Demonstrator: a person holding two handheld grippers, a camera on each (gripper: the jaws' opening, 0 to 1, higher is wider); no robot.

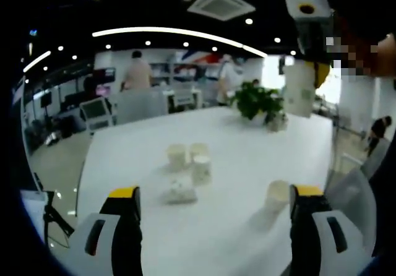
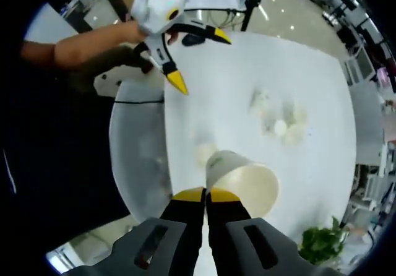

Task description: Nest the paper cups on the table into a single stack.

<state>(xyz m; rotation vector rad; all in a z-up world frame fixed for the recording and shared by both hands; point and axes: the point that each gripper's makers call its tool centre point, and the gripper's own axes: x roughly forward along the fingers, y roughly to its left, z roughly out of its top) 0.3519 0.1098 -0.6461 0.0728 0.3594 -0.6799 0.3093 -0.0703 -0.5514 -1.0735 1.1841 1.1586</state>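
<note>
Right gripper (image 2: 206, 195) is pinching the rim of a paper cup (image 2: 244, 180) between closed jaws, holding it raised above the white table (image 2: 216, 90). Left gripper (image 1: 213, 195) is hovering with jaws spread wide and holding nothing, while a cluster of cups (image 1: 192, 159) is sitting mid-table, a crumpled one (image 1: 179, 191) and a single cup (image 1: 277, 195) lying nearer, beyond them a potted plant (image 1: 260, 103).

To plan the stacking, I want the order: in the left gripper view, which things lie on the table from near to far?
Single paper cup → crumpled cup → group of three cups → potted plant.
</note>
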